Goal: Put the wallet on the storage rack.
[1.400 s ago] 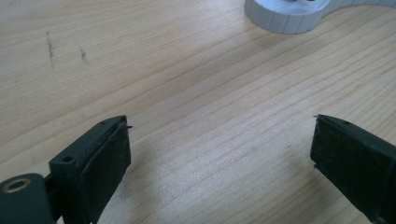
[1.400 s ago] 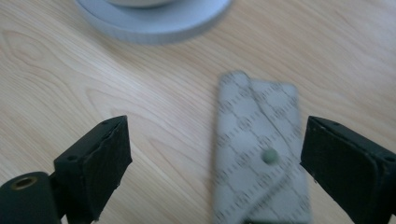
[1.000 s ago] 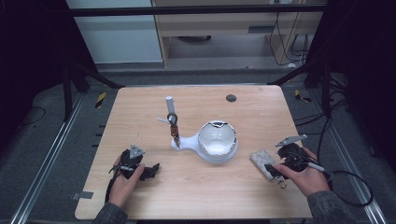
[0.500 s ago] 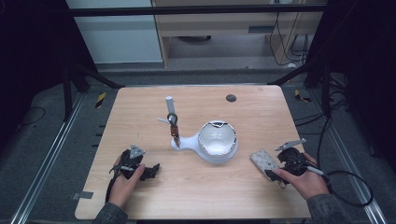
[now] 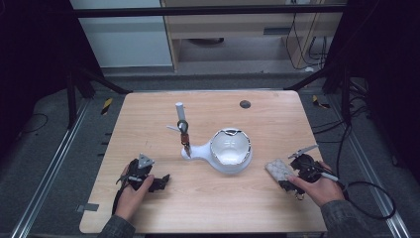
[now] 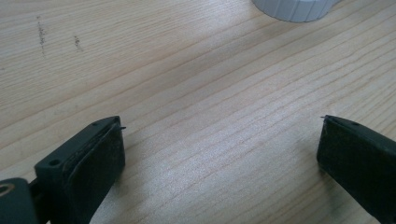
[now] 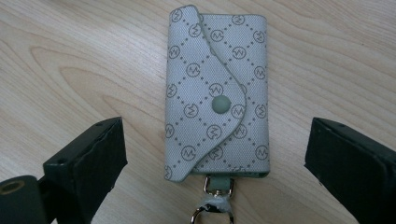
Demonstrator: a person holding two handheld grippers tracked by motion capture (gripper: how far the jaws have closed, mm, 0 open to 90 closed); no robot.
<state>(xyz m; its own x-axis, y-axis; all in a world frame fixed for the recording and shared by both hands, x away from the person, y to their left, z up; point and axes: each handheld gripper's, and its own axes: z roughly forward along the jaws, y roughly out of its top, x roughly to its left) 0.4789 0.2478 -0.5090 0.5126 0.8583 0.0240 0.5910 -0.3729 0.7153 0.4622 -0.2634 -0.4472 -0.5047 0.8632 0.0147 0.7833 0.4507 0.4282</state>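
Note:
A grey key pouch [image 7: 215,93] with a monogram print, a snap button and a metal clasp lies flat on the wooden table [image 5: 277,124], near its right front edge [image 5: 278,169]. My right gripper [image 7: 215,128] is open, one jaw on each side of the pouch and neither touching it. Its jaws have just been opening. In the high view the right gripper [image 5: 291,174] points left at the pouch. My left gripper [image 5: 162,181] rests at the front left, open [image 6: 219,126] over bare wood with nothing between its jaws.
A white bowl-shaped vessel [image 5: 230,151] with a short handle sits mid-table; its ribbed edge [image 6: 294,8] is ahead of the left jaws. A small stand with a clip [image 5: 183,133] and a white post [image 5: 179,107] rises beside it. A dark disc [image 5: 244,104] lies at the back.
The right hand has shifted a little beside the pouch, which stays where it lay. The left hand has kept still.

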